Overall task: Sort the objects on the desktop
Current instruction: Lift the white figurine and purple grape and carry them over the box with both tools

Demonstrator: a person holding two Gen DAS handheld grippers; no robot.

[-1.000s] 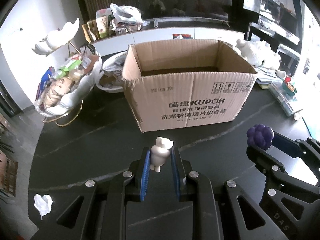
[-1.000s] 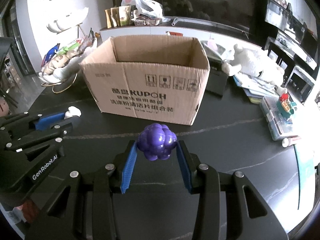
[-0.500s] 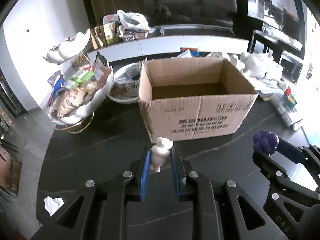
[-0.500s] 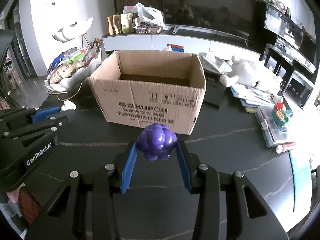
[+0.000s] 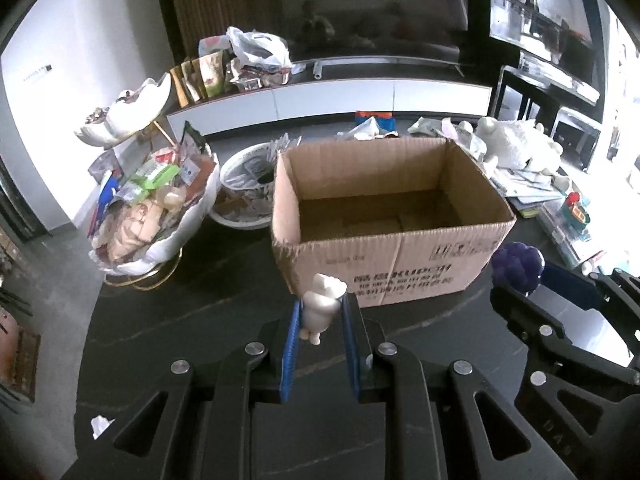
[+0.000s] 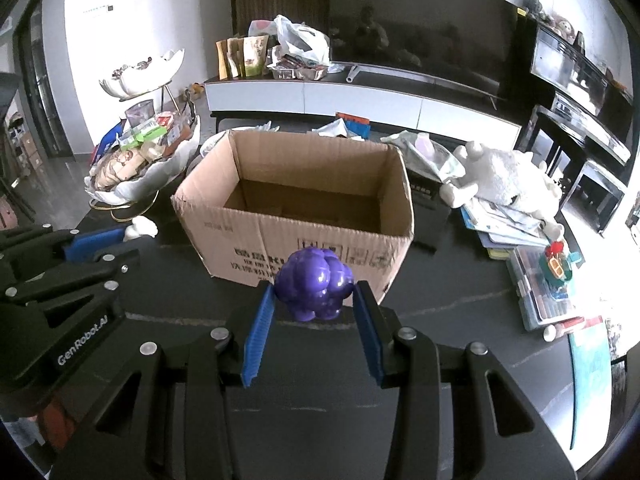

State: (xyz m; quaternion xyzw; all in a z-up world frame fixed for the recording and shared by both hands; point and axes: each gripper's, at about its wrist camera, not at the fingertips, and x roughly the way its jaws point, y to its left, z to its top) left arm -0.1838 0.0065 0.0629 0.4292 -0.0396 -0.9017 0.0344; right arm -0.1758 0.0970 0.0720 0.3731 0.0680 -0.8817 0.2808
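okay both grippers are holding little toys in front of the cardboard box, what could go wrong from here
1. The white figurine is pinched only around its middle by the left gripper; it might twist or slip out before reaching the cardboard box.
2. The purple grape toy is rounded and lumpy, so the right gripper may lose it.
3. Both toys sit short of the box's near wall, so releasing now would likely drop them on the dark table.

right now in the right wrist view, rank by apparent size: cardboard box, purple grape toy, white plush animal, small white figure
1. cardboard box
2. white plush animal
3. purple grape toy, shut in the right gripper; it sits nearest the camera, so it looks bigger than it likely is
4. small white figure, held in the left gripper
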